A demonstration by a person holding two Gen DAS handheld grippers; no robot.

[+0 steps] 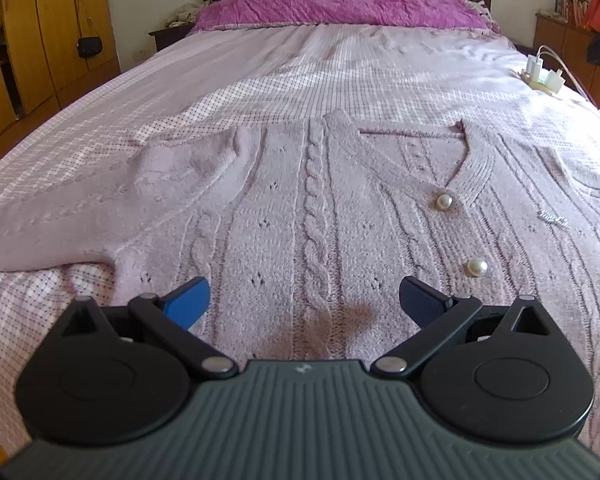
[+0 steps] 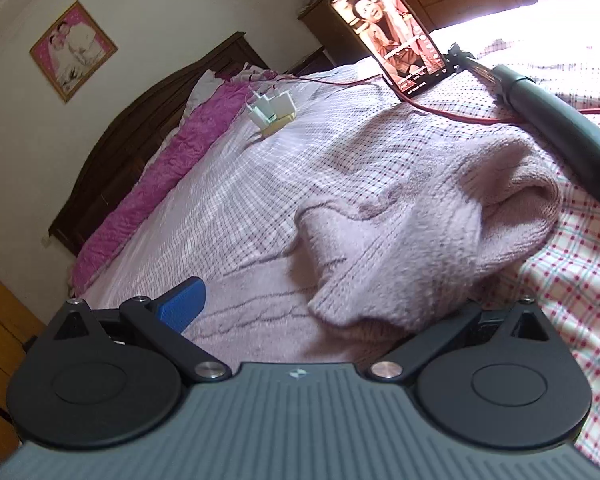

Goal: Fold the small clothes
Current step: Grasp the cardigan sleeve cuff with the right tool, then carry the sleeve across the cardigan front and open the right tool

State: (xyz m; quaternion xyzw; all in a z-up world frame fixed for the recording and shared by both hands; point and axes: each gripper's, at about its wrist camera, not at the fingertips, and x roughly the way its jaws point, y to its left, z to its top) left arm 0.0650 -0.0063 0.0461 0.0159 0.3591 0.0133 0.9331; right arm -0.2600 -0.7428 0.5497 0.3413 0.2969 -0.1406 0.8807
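No readable writing. One cardigan (image 1: 300, 208), two pearl buttons (image 1: 444, 201). Left gripper (image 1: 304, 300) spread, empty; right gripper (image 2: 300, 312) spread over sleeve (image 2: 412, 232).

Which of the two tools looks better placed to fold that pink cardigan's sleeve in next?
Probably the right tool: the bunched sleeve lies right at its open fingers, one finger hidden behind the knit. The left tool, also open, hovers over the cardigan body, away from any edge.

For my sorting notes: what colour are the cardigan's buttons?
Pearly white buttons, seen best in the left wrist view, on the pale lilac cardigan.
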